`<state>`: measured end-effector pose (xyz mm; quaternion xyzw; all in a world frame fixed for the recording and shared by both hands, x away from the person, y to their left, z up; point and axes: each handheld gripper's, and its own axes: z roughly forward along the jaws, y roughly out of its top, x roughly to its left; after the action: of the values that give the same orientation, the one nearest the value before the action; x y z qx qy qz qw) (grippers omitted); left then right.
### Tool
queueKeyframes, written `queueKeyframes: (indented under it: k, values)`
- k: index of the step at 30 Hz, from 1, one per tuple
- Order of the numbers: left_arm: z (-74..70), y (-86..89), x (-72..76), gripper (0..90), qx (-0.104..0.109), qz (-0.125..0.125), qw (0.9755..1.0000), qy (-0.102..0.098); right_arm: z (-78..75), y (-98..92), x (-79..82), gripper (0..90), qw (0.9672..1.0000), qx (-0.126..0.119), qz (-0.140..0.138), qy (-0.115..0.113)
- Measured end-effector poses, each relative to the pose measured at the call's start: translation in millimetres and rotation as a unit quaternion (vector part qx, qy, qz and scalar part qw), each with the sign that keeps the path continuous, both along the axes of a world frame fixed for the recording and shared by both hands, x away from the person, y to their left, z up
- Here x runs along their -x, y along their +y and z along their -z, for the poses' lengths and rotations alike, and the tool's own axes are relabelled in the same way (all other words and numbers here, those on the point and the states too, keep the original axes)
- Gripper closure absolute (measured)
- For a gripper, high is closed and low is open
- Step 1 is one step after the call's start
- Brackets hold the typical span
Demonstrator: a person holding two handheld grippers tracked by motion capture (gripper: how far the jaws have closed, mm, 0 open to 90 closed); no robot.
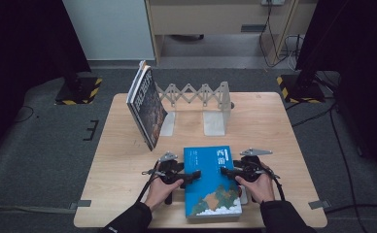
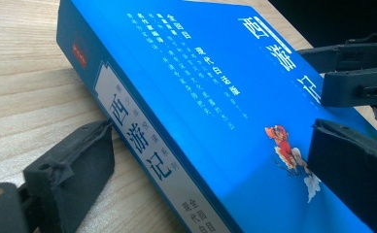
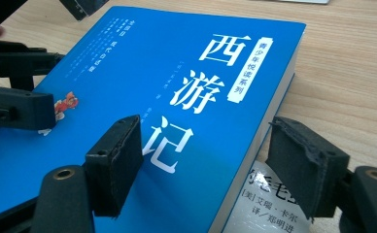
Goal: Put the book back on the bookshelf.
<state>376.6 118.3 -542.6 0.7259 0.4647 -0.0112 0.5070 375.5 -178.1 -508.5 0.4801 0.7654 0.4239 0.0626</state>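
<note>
Both grippers straddle the blue book (image 1: pixel 212 182), which lies flat on the table (image 1: pixel 274 126) between them: the left gripper (image 2: pixel 211 160) stands open across its spine edge, the right gripper (image 3: pixel 203 160) open across its page edge — neither pad presses. Judged step: grasping to lift; next, both close. Beyond them, the expandable book rack (image 1: pixel 196 97) holds one leaning book (image 1: pixel 146 104) — its other end bare

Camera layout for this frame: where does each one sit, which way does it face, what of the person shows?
High view: above the person's side, facing forward and down on the table; forearms, left gripper, right gripper.
Left gripper view: on that gripper, looking along its jaws, which straddle the blue book at its spine edge.
Right gripper view: on that gripper, jaws straddling the page edge.
Shared: all three show the blue book; each gripper view shows the other gripper.
</note>
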Motion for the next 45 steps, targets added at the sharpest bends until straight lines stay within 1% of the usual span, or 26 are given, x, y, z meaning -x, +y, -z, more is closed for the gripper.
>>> queueKeyframes:
  k: [4, 7, 9, 11, 12, 14, 15, 16, 18, 20, 21, 24, 27, 30, 33, 38, 42, 43, 45]
  values:
    - [0.0, -1.0, -0.2, 0.5, 0.000, 0.002, 1.0000, 0.000, 0.2, 0.2, 0.2, 29.1, 1.0000, -0.006, 0.001, 0.006]
    - [0.0, -0.9, -0.2, 0.6, 0.000, 0.000, 1.0000, 0.000, 1.1, 0.3, -0.3, 29.1, 1.0000, -0.008, 0.002, 0.005]
    - [0.1, 0.0, 0.1, 2.0, 0.002, -0.004, 1.0000, 0.001, 1.4, 0.6, -0.6, 29.1, 0.9999, -0.011, 0.002, 0.005]
    - [0.6, 2.8, 0.1, 5.0, 0.009, -0.008, 0.9999, 0.004, 1.8, 0.5, -0.9, 29.0, 0.9999, -0.012, 0.003, 0.005]
    - [0.5, 4.9, 0.2, 7.2, 0.016, -0.013, 0.9997, 0.011, 1.8, 0.5, -0.9, 29.0, 0.9999, -0.012, 0.003, 0.005]
    - [-1.6, 7.7, -0.2, 12.2, 0.019, -0.013, 0.9993, 0.029, 1.6, 0.5, -0.8, 29.0, 0.9999, -0.012, 0.004, 0.006]
    - [-2.4, 8.6, -0.1, 13.9, 0.022, -0.014, 0.9989, 0.038, 0.9, 0.4, -0.4, 29.0, 0.9999, -0.012, 0.004, 0.009]
    - [-3.3, 9.6, 0.1, 15.3, 0.022, -0.010, 0.9987, 0.046, 0.7, -0.4, -0.4, 29.0, 0.9999, -0.009, 0.001, 0.009]
    - [-4.0, 10.0, 0.8, 17.2, 0.025, -0.009, 0.9981, 0.055, 0.2, -2.0, 0.5, 29.0, 0.9999, -0.007, 0.000, 0.012]
    - [-4.4, 9.9, 0.9, 17.5, 0.025, -0.008, 0.9980, 0.058, 1.2, -2.7, 0.9, 29.1, 0.9998, -0.012, 0.002, 0.014]
    - [-4.5, 10.3, 0.6, 17.9, 0.026, -0.003, 0.9976, 0.063, 1.8, -2.8, 0.9, 29.1, 0.9997, -0.017, 0.003, 0.017]
    - [-4.9, 10.3, 0.5, 19.4, 0.026, -0.001, 0.9974, 0.067, 4.1, -0.9, 0.8, 28.6, 0.9992, -0.030, 0.003, 0.027]
    - [-5.1, 10.7, 0.0, 20.0, 0.027, 0.000, 0.9972, 0.070, 4.5, -0.6, 0.8, 28.7, 0.9992, -0.030, 0.004, 0.025]
    - [-5.9, 11.9, -0.8, 21.7, 0.031, 0.002, 0.9961, 0.083, 4.7, -0.6, 0.8, 28.7, 0.9992, -0.032, 0.004, 0.026]
    - [-7.2, 13.0, -1.4, 24.3, 0.034, 0.003, 0.9952, 0.092, 5.2, -1.1, 0.7, 28.7, 0.9992, -0.032, 0.003, 0.025]
    - [-11.9, 15.8, -2.5, 30.5, 0.035, 0.007, 0.9951, 0.093, 5.3, -1.4, 0.6, 28.7, 0.9991, -0.033, 0.003, 0.026]
    - [-13.6, 16.2, -1.9, 31.4, 0.034, 0.010, 0.9949, 0.095, 6.0, -2.1, 0.3, 28.7, 0.9992, -0.034, 0.002, 0.023]
    - [-14.4, 16.7, -1.7, 32.1, 0.036, 0.011, 0.9945, 0.098, 6.0, -2.0, 0.4, 28.8, 0.9991, -0.034, 0.002, 0.023]
    - [-16.6, 17.9, -1.3, 34.6, 0.044, 0.012, 0.9945, 0.095, 6.1, -2.3, 0.3, 28.8, 0.9991, -0.035, 0.004, 0.024]
